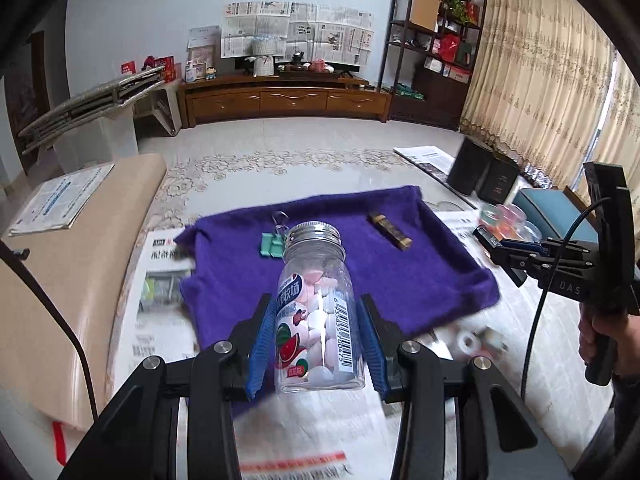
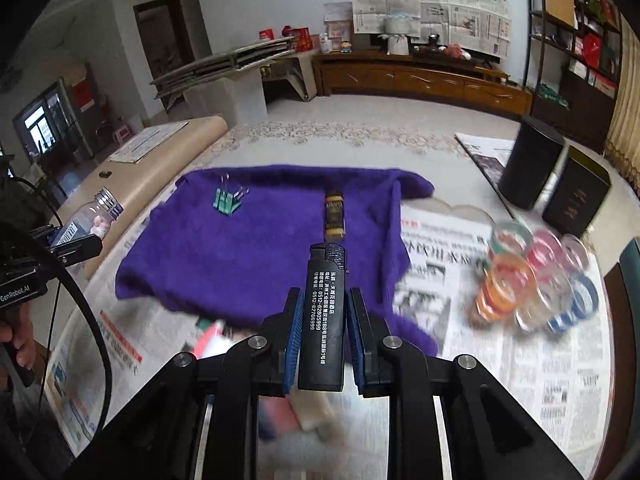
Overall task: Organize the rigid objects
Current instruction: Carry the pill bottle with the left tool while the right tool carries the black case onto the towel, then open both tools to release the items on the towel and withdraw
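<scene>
My left gripper (image 1: 316,312) is shut on a clear candy jar (image 1: 316,312) with a silver screw lid, held above the near edge of a purple cloth (image 1: 420,276). My right gripper (image 2: 324,308) is shut on a black lighter (image 2: 325,312), held above the cloth's (image 2: 248,248) near edge. On the cloth lie green binder clips (image 1: 274,246) (image 2: 226,200) and a dark gold-trimmed lighter (image 1: 390,230) (image 2: 334,216). The right gripper with the black lighter shows at the right of the left wrist view (image 1: 500,252). The jar shows at the left of the right wrist view (image 2: 94,216).
Newspaper (image 2: 520,352) covers the table under the cloth. Several coloured tape rolls (image 2: 532,280) sit to the right of the cloth. Two black boxes (image 2: 532,164) stand at the back right. Small white rolls (image 1: 468,342) lie near the cloth's front edge. A beige bench (image 1: 60,280) runs along the left.
</scene>
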{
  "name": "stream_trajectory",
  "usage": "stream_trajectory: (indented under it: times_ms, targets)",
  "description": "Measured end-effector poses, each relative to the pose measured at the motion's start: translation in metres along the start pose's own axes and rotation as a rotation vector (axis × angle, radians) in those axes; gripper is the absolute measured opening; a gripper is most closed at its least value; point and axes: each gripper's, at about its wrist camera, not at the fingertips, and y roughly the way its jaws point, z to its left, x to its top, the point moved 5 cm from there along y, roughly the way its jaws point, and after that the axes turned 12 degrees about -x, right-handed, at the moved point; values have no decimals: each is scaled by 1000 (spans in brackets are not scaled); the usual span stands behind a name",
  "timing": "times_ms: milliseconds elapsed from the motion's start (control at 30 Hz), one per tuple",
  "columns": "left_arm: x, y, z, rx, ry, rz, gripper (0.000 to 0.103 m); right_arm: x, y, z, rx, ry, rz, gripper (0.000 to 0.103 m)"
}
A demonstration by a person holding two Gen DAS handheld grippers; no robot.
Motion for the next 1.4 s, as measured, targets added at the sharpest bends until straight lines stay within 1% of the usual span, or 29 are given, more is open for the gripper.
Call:
stream_trajectory:
  times_ms: [167, 300, 500, 667, 767, 867, 967, 1100, 1400]
  targets:
    - [17, 24, 18, -19, -33, 5, 39, 23, 27, 6, 1, -3, 13, 22]
    - [20, 47, 31, -17, -59, 27, 39, 37, 51, 12, 5, -10, 32, 22]
    - [8, 83, 50, -3, -87, 89, 39, 43, 94, 6, -66, -2, 93, 22]
    - [-7, 101, 57, 6, -91, 130, 39, 35, 118, 2, -126, -28, 144, 22]
    - [-12, 108, 56, 1, -79, 145, 39, 31, 125, 1, -138, -39, 167, 22]
    - [-13, 114, 54, 17, -54, 163, 39, 25, 131, 3, -147, -54, 186, 22]
    - [-16, 119, 53, 20, -41, 188, 39, 24, 131, 5, -157, -74, 180, 22]
    - [-19, 124, 53, 43, -10, 213, 39, 21, 131, 9, -168, -113, 173, 22]
    - [-19, 126, 52, 66, 24, 239, 40, 23, 132, 9, -141, -144, 182, 22]
